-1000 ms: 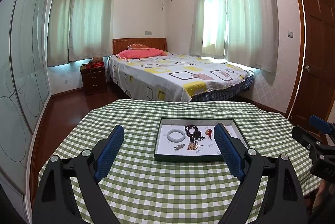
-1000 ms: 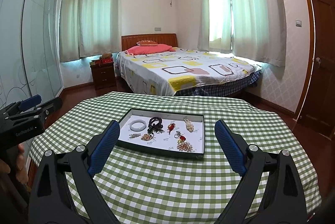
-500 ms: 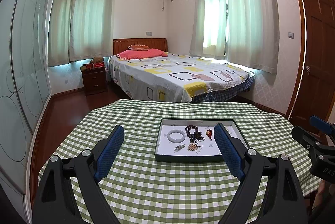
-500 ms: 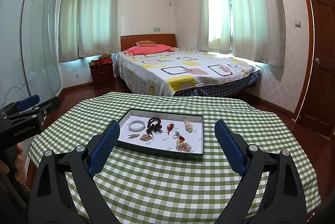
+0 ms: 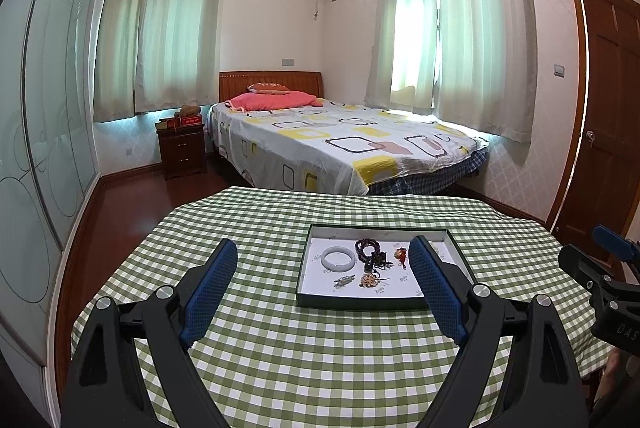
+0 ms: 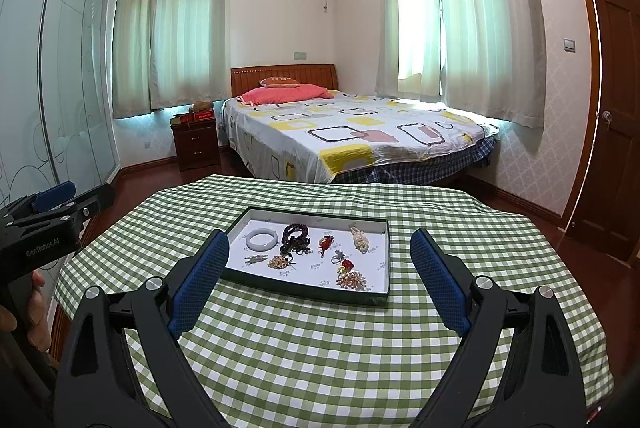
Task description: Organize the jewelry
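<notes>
In the left wrist view, the left gripper point(image 5: 322, 280) hangs with its blue pads spread wide and holding nothing, above the green-and-white checked table point(image 5: 320, 348); the shallow dark-rimmed tray with white floor point(image 5: 360, 302) sits right of centre, carrying a pale jade-like bangle point(image 5: 339, 259) and a dark beaded string point(image 5: 370, 254). In the right wrist view, the right gripper point(image 6: 320, 274) is equally spread and empty, with the tray at centre. All pieces lie inside the tray, which fits sorting either pending or finished, so I judge no particular move.
</notes>
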